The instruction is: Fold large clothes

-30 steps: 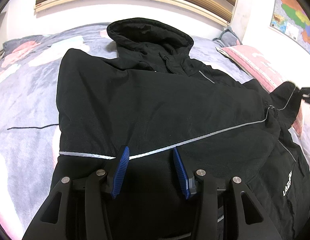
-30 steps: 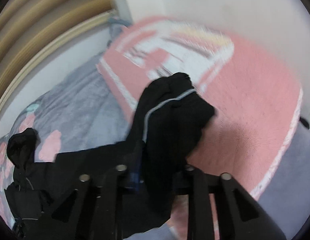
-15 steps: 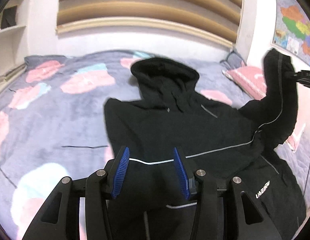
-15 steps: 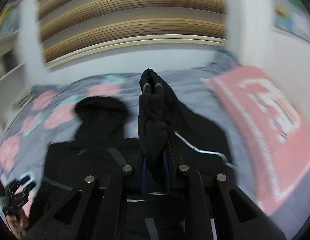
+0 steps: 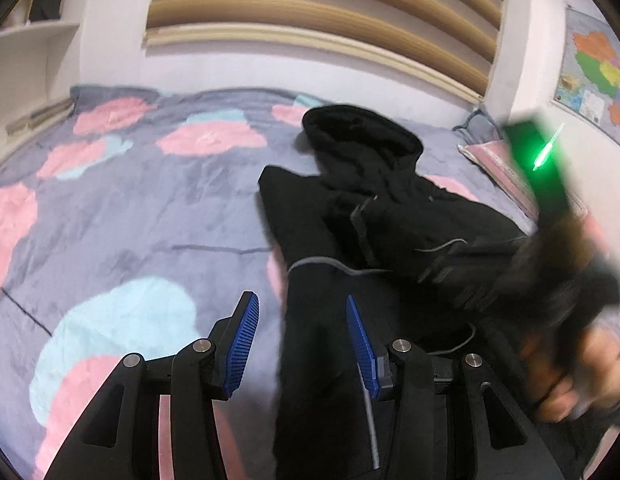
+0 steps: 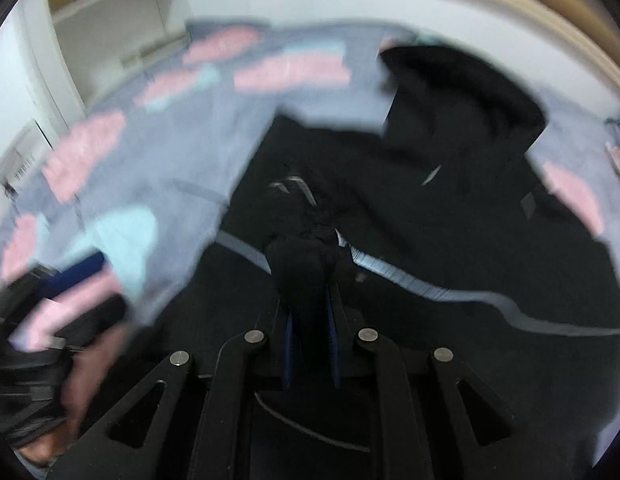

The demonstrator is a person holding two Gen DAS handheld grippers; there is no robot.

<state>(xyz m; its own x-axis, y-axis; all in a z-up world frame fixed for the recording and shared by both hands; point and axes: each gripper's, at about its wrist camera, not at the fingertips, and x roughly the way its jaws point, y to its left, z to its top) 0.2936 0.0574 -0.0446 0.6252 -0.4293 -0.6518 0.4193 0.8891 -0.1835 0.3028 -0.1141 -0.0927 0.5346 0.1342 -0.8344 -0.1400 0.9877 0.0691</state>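
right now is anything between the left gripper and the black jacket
Nothing visible. The left gripper is open just above the black jacket on the bed cover, with only air between. The right gripper is shut on the sleeve.

Black hooded jacket of matte woven fabric with thin grey reflective piping: lies spread on the bed, hood uppermost toward the headboard wall, body running down toward the camera. Left side folded inward, giving a straight vertical edge along the bedcover. Grey piping curves across the chest and down the lower front. Hood rumpled, opening upward. One sleeve gathered into a bunched black wad with a pale stripe, raised above the jacket body; blurred in the right wrist view. Remainder creased, not flat.
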